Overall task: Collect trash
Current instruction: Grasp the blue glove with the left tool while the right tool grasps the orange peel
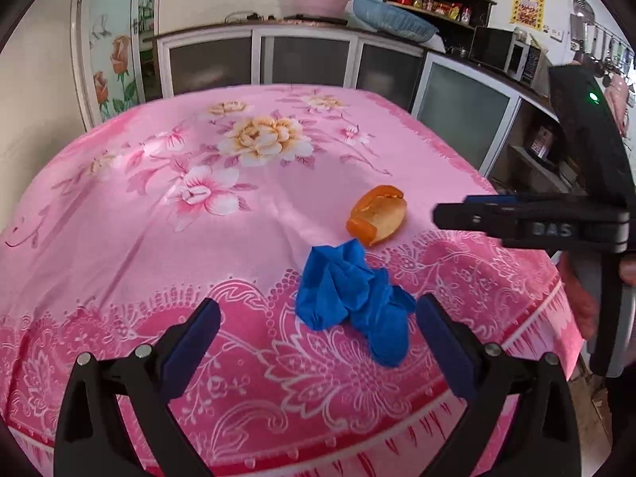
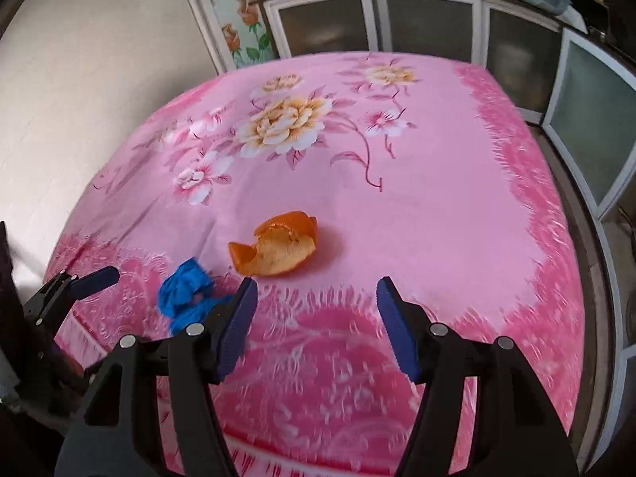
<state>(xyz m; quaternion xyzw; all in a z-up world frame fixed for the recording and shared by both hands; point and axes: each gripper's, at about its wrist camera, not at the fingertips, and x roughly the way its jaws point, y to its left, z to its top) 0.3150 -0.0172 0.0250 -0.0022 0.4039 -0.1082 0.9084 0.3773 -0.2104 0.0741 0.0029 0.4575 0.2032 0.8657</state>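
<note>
Home kitchen, microwave [image 1: 512,55], spice shelf [image 1: 437,4], floral tablecloth [image 1: 246,139]

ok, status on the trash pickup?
Left gripper open, empty, short of blue glove. Right gripper open, empty, short of orange peel. Both pieces on the pink tablecloth. Nothing in the way.

Right claw [image 2: 314,318] finger hides part of blue glove [image 2: 185,290].

Orange peel [image 2: 278,247]: one
Crumpled blue glove [image 1: 353,298]: one
Floral pink tablecloth [image 1: 159,206]: one
Grippers: two, left gripper [image 1: 318,336], right gripper [image 2: 316,326]
</note>
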